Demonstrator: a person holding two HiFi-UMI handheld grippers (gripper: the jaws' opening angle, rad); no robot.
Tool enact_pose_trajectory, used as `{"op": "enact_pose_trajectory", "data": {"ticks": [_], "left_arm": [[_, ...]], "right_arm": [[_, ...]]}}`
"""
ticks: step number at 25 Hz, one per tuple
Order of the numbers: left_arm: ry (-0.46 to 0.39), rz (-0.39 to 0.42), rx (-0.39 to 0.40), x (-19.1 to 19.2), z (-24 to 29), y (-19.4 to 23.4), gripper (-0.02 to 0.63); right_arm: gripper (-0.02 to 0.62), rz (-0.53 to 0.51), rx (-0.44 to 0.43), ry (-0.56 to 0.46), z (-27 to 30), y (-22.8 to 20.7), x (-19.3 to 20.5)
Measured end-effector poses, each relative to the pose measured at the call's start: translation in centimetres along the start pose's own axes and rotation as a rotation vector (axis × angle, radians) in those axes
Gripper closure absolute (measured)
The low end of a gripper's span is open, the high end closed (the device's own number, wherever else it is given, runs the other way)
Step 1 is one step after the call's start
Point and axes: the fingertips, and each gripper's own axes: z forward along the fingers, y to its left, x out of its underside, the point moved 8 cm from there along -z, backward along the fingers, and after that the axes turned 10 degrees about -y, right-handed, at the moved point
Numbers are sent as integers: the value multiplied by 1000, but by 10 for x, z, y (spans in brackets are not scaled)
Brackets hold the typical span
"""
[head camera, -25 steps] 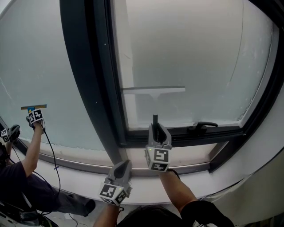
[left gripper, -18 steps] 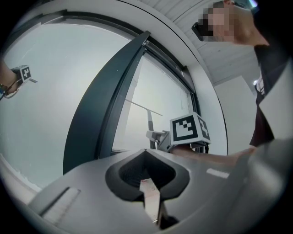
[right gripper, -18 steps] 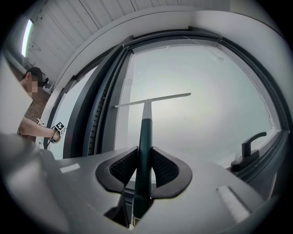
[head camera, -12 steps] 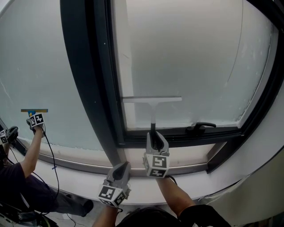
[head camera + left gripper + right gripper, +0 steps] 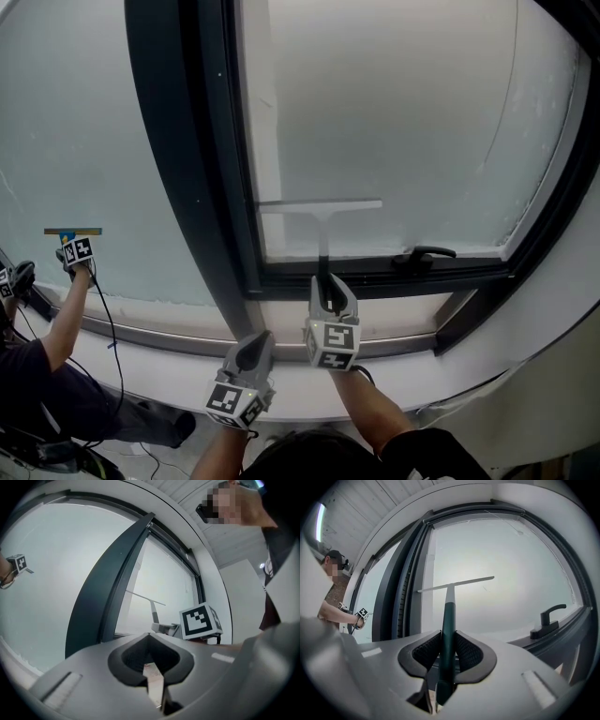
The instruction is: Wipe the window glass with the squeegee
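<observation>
R gripper (image 5: 325, 281) is clamped on the dark green handle of the squeegee (image 5: 323, 246), pads tight on both sides of it. Its thin pale blade bar sits low on the frosted window glass (image 5: 394, 122) of the right-hand pane, a bit above the bottom rail. L gripper (image 5: 256, 345) hangs idle at the white sill (image 5: 403, 380) by the foot of the dark grey mullion (image 5: 178, 141), jaws together w/ nothing between.

Risks, as I judge them:
- Blade is near the bottom rail, so a further downstroke would hit the frame and jolt the handle.
- The black lever handle (image 5: 427, 255) is just right of and below the blade end. A sideways pass at this height could snag it.
- Grip is on a slim handle only, so pressure on the glass could pivot it in the pads. That tilts the blade and leaves streaks.
- Blade's left end is close to the frame edge and could catch there.

Views:
- Head view alone shows both grippers, the sill, and a 2nd person's hand (image 5: 77, 255) at the far-left pane w/ another squeegee.
- R gripper view confirms the clamp (image 5: 447, 651) and shows the blade bar slightly off level.
- L gripper view confirms its own jaws are closed and empty (image 5: 150, 656), and gives a side look at the squeegee and the R gripper's marker cube.
- No view settles blade-to-glass contact.
</observation>
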Motion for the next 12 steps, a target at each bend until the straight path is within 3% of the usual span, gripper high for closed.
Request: {"op": "enact_pose_trajectory", "data": {"ticks": [12], "left_arm": [[18,-14,-25,6,-13,-3,607]], "right_arm": [[499,21,6,57,-12,4,17]]}}
